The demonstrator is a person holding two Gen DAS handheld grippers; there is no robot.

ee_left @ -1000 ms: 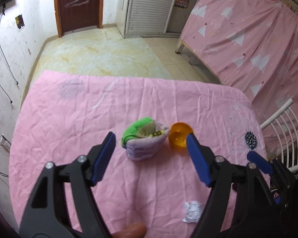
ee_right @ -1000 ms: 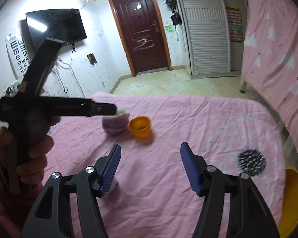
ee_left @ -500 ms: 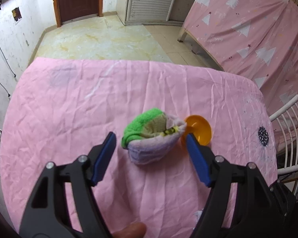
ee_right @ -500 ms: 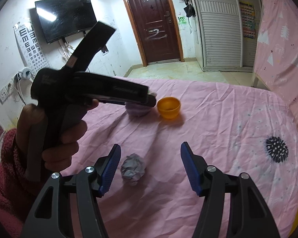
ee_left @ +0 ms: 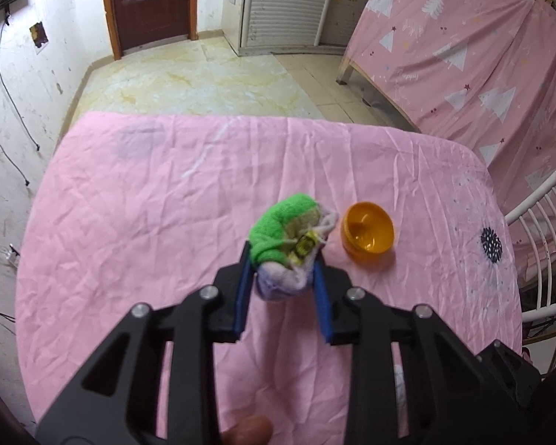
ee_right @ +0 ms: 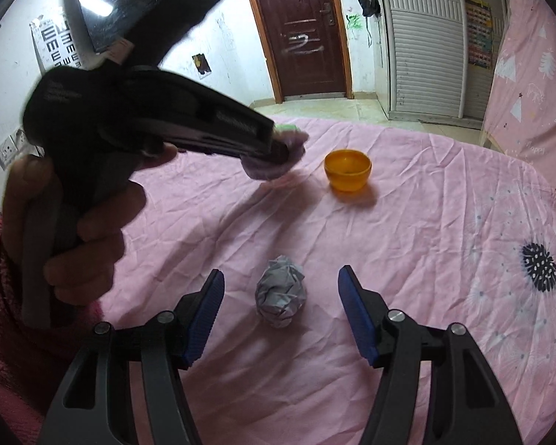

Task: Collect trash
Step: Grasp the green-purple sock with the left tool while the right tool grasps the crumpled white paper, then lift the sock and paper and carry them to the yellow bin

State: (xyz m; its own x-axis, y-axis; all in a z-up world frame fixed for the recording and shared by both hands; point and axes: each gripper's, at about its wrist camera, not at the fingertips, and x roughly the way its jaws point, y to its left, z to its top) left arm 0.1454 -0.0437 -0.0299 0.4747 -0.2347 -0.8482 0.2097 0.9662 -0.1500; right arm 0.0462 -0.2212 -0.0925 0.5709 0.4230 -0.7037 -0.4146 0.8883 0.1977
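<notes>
My left gripper (ee_left: 282,259) is shut on a lilac and green cloth bundle (ee_left: 285,237) and holds it just above the pink tablecloth (ee_left: 148,204). The right wrist view shows that gripper (ee_right: 278,148) with the bundle (ee_right: 274,165) beside the orange bowl (ee_right: 347,169). The bowl (ee_left: 368,231) stands upright to the right of the bundle. My right gripper (ee_right: 281,296) is open, its fingers on either side of a crumpled grey-white paper ball (ee_right: 281,296) lying on the cloth.
A white chair back (ee_left: 545,244) stands at the table's right edge. A black dandelion print (ee_right: 539,267) marks the cloth at the right. A pink curtain (ee_left: 482,55) hangs beyond the table. Bare floor and a brown door (ee_right: 300,29) lie behind.
My left gripper closed on the cloth bundle and raised it. My right gripper moved forward so the paper ball now lies between its open fingers.
</notes>
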